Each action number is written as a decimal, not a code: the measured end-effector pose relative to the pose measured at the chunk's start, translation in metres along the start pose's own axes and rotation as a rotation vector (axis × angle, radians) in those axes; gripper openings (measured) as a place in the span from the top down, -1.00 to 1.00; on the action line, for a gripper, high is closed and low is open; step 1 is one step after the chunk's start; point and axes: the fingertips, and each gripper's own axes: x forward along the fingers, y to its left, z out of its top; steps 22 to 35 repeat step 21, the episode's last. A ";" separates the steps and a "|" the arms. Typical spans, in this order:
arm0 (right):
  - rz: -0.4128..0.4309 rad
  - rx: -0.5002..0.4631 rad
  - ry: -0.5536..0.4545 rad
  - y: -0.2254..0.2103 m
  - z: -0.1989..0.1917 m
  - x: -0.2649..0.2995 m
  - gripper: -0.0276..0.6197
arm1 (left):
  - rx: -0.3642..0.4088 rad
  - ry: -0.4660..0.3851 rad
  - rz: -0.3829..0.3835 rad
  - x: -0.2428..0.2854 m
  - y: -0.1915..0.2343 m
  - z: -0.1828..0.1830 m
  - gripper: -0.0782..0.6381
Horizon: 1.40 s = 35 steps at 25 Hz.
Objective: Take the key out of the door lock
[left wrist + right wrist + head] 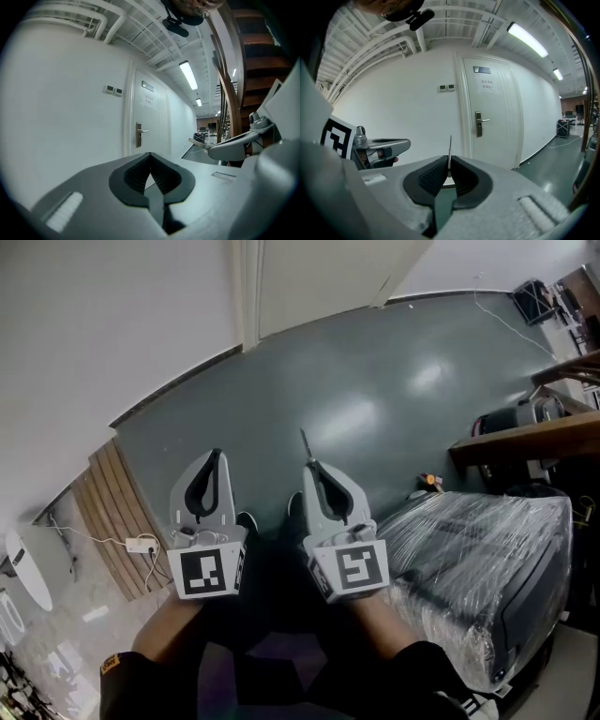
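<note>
A: Where's the key (450,149)?

B: In the right gripper (449,159). The fingers (430,176) are pressed onto its lower end and the rest stands up past the tips. It's well apart from the door (497,103) and the lock plate (478,124), so I'd say it's already out of the lock.

A: Left side?

B: The left gripper (150,155) has its fingers (137,174) pressed together with nothing between them. It's held beside the right one and points towards the same door.

A: What does the key look like?

B: A thin, straight sliver of grey metal, seen edge-on in the right gripper view. The head view shows it (305,444) as a narrow spike off the gripper tip. The pads hide the gripped end, so I can't make out teeth or a head.

A: How will it handle?

B: My guess is very light, stiff and not fragile. Bare metal is smooth, so it's probably slippery against the pads. With only one end pinched, it could swing in the grip or slide out if bumped.

A: Best place to hold it?

B: I'd take it across the flat faces, as low on the wide end as possible. That's about where it's held now. Keep the pinch firm, because it would be awkward to pick up off the floor (375,399).
</note>
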 end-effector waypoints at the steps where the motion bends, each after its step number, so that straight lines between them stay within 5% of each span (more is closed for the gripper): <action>1: 0.002 0.001 -0.001 0.004 0.000 -0.001 0.87 | 0.003 0.002 -0.001 -0.004 0.002 0.000 0.73; 35: -0.012 -0.021 0.016 0.033 -0.007 -0.013 0.87 | -0.016 -0.033 -0.027 -0.030 0.012 -0.001 0.73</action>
